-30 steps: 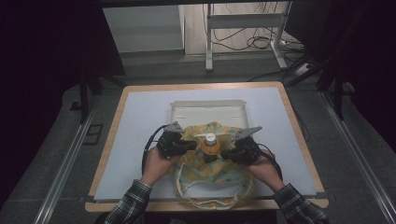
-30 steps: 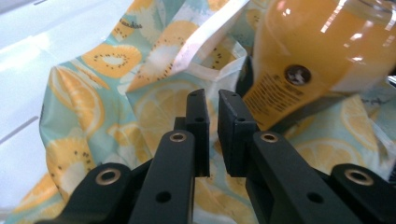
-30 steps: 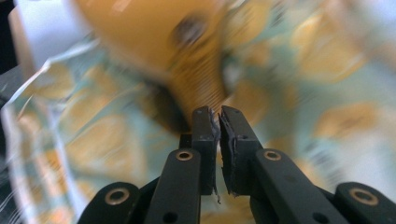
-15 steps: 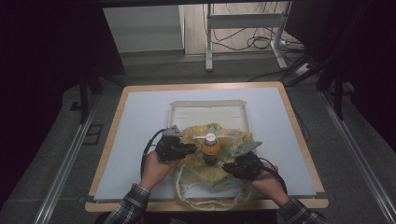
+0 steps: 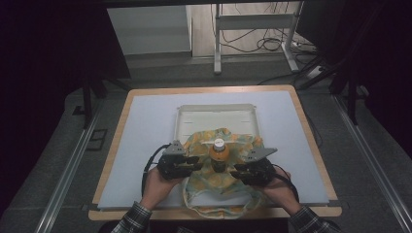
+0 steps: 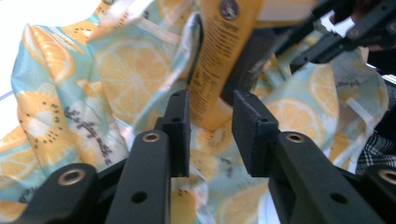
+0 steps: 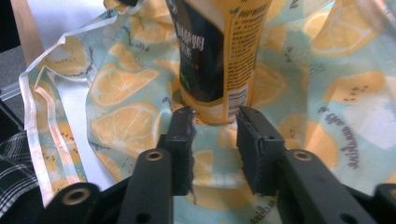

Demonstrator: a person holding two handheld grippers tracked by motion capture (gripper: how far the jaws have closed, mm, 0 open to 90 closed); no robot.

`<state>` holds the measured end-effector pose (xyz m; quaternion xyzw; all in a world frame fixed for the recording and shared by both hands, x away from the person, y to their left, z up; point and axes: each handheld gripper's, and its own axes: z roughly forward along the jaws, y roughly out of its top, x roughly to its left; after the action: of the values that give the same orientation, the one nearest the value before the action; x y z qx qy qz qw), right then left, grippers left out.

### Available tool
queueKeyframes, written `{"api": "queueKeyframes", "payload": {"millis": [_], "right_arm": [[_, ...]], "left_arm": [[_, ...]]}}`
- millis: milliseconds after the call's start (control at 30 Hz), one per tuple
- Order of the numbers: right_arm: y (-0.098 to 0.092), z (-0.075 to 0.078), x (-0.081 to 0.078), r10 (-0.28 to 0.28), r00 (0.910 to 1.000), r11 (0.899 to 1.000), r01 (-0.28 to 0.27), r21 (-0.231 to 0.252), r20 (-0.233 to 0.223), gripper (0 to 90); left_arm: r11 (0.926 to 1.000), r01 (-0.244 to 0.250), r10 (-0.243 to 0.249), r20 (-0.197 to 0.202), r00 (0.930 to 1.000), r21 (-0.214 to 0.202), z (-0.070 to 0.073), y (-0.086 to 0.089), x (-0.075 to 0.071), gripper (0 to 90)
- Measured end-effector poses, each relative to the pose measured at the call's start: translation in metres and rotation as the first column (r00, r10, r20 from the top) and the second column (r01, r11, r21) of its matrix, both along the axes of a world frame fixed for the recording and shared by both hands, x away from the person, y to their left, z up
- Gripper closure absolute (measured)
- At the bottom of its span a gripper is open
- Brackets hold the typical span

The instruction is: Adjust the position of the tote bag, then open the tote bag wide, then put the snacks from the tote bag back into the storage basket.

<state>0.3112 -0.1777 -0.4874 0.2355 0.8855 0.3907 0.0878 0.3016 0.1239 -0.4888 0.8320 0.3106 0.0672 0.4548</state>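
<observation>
We see an orange bottle (image 5: 219,156) standing upright on a lemon-print cloth bag (image 5: 219,180), which lies near the front edge of the table (image 5: 145,116), a little to the middle. Behind the bag, toward the far edge, a shallow white tray (image 5: 215,118) lies, and the bag overlaps its front rim.

Our left tool (image 5: 193,164) and right tool (image 5: 239,171) stand at the two sides of the bottle. Both have just been opening; in each gripper view the jaws are apart, with nothing pressed between them, and the bottle's base is just in front of them. So both tools are released.

We judge that the bottle is already placed on the cloth, and the wrapping or putting into the bag is still to do; the cloth is not yet gathered around it.

The bottle's cap is cut off in both gripper views. The label text is too blurred to read. Whether the bottle stands inside the bag's opening or only on top, we cannot tell.
</observation>
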Motion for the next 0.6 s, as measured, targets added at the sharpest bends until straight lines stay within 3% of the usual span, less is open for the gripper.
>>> {"api": "queueKeyframes", "payload": {"millis": [167,600], "right_arm": [[-0.003,0.004,0.000,-0.014,0.9998,1.000,0.014,0.020,0.015,52.2],[-0.001,0.013,0.000,-0.016,0.9996,0.999,0.015,0.046,0.024,34.8]], "left_arm": [[0.9999,-0.016,0.016,0.026,0.9995,-0.002,-0.002,0.002,-0.011,53.8],[0.9971,-0.074,0.075,0.044,0.9962,-0.019,-0.008,0.015,-0.029,32.9]]}}
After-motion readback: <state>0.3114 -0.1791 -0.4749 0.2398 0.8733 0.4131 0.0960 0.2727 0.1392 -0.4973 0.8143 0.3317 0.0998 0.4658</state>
